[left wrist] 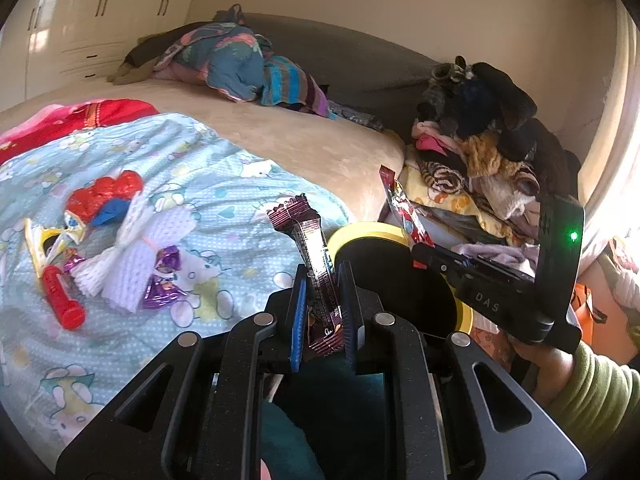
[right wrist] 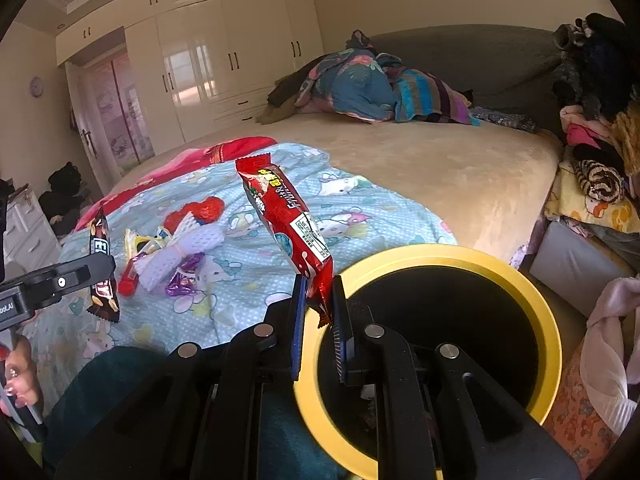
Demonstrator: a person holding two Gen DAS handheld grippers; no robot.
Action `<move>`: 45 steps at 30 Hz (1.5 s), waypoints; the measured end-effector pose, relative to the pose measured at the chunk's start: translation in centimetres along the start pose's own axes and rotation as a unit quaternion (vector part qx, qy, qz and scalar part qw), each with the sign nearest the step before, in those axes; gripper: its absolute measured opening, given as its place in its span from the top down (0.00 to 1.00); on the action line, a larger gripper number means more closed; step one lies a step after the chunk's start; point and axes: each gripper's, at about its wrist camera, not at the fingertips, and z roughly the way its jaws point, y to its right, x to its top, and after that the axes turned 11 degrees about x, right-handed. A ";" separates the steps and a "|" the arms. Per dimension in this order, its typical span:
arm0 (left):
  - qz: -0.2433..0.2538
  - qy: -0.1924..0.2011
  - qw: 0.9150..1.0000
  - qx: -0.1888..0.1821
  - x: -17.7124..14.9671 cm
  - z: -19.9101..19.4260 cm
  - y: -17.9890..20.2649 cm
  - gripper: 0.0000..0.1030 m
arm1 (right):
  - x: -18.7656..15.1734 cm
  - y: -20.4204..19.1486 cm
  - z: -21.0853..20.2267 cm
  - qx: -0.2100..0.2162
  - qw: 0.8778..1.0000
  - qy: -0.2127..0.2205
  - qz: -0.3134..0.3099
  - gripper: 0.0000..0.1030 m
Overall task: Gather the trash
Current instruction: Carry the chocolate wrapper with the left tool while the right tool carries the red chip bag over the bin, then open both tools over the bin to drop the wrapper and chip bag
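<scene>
- Left wrist view: left hand-held gripper (left wrist: 323,304) clenched a brown wrapper (left wrist: 308,252), frame centre.
- Right wrist view: right hand-held gripper (right wrist: 318,312) clenched a red wrapper (right wrist: 284,216) by the yellow bin (right wrist: 554,320) rim, lower right.
- More trash (right wrist: 168,256) lay on the bed (right wrist: 460,168), left.

On my left, a heap of wrappers (right wrist: 168,248) lies on the blanket (right wrist: 360,216) spread over the bed (right wrist: 460,168). The bin (right wrist: 544,320) stands beside the bed on my right, a clothes pile (left wrist: 480,152) behind it.
</scene>
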 end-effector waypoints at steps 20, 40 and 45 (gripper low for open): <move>0.056 -0.008 0.998 -0.025 -0.4 1.9 4.6 0.89 | -1.7 3.7 -2.2 -0.042 0.999 -0.007 0.023 0.88; 0.112 -0.026 0.992 -0.044 -0.9 6.0 9.0 0.89 | -2.9 9.4 -2.9 -0.082 0.993 -0.014 0.084 0.88; 0.116 -0.039 0.991 -0.049 -1.1 7.6 9.7 0.89 | -3.4 10.3 -2.9 -0.085 0.991 -0.017 0.098 0.88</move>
